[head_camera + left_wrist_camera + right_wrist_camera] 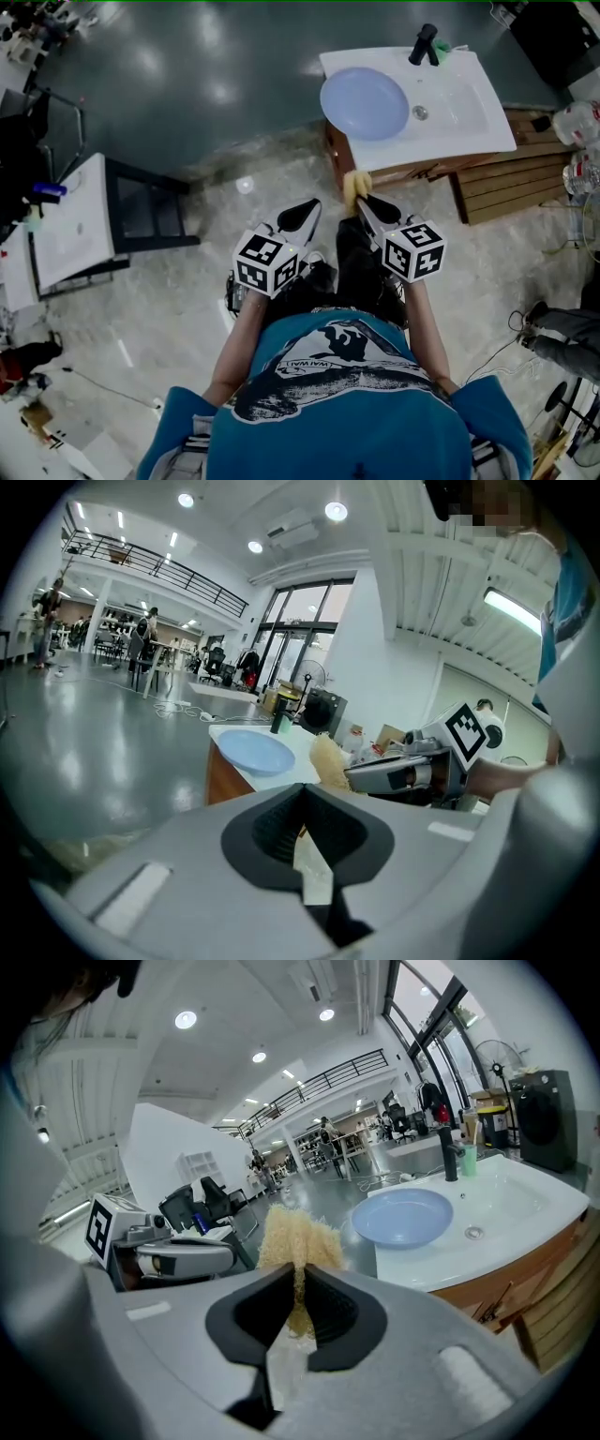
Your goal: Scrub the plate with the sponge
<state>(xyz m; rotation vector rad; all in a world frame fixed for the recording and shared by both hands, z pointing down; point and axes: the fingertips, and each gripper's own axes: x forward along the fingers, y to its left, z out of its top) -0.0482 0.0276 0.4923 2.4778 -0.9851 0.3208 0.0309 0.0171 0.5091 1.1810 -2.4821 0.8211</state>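
Observation:
A pale blue plate (364, 101) (251, 752) (403, 1216) lies on the left part of a white sink top (459, 112), beside the basin drain. My right gripper (364, 202) (300, 1279) is shut on a fluffy yellow sponge (354, 185) (295, 1237) (328, 761), held in the air just short of the sink cabinet's near edge. Beside it on the left, my left gripper (311, 208) (302, 803) is shut with nothing between its jaws. Both point toward the sink and stand apart from the plate.
A black faucet (424, 44) stands at the sink's far edge with a green bottle next to it. Wooden slats (511, 183) lie right of the cabinet. A second white sink unit (66, 225) stands at the left. Cables run over the floor at the right.

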